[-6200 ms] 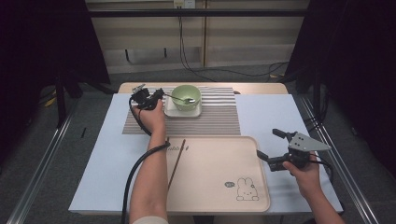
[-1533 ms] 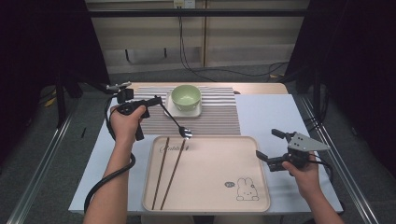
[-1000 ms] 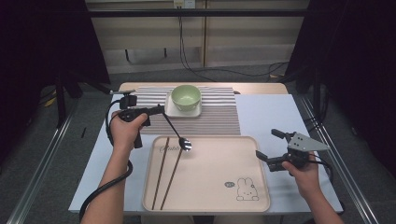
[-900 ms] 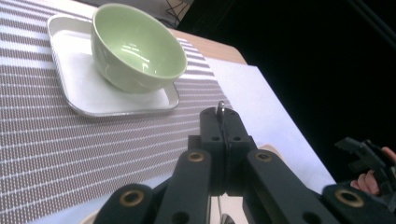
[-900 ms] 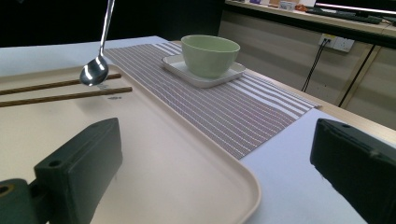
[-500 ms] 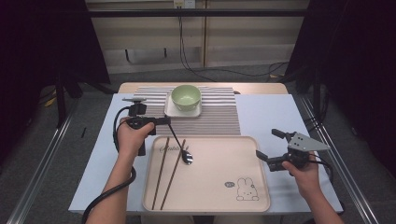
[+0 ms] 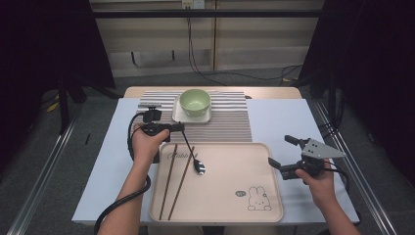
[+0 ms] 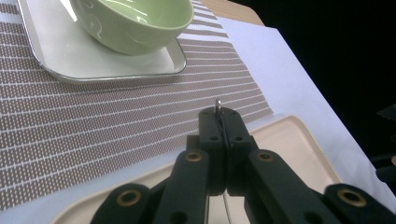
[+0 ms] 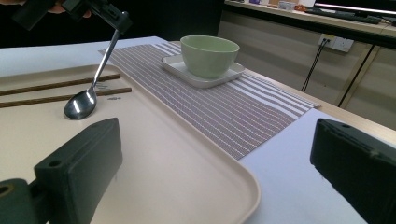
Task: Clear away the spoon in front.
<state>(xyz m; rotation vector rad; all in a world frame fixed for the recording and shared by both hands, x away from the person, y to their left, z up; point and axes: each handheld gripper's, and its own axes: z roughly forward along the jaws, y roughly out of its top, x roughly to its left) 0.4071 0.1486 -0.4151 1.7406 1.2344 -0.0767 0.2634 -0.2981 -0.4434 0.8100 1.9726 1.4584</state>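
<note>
Clamped on the thin handle of a metal spoon (image 7: 194, 156), the left gripper (image 7: 177, 127) hangs over the far-left edge of a beige tray (image 7: 230, 215), its jaws pressed tight together around the handle tip, which pokes out just above them in the left gripper view. From there the spoon slants down and toward the person — its bowl (image 9: 80, 104) sits low over the tray floor just right of a pair of dark chopsticks (image 7: 174, 182), though whether it touches the tray cannot be told.

Nearest the camera, the person's forearms enter from the bottom edge, and the tray lies in front of them on a pale blue table (image 7: 288, 117). A small rabbit drawing (image 7: 258, 199) marks the tray's near-right part. The chopsticks lie side by side along the tray's left part, running from the near edge toward the far edge.

At the tray's right rim, the right gripper (image 7: 281, 152) is held with its jaws spread wide and nothing between them — it points left across the tray, close beside its edge.

Beyond the tray, a brown-and-white striped placemat (image 7: 230, 122) covers the middle of the table. On its far part stands a white square plate (image 7: 177, 113), and a light green bowl (image 7: 195, 102) sits upright on that plate, well apart from the spoon.
</note>
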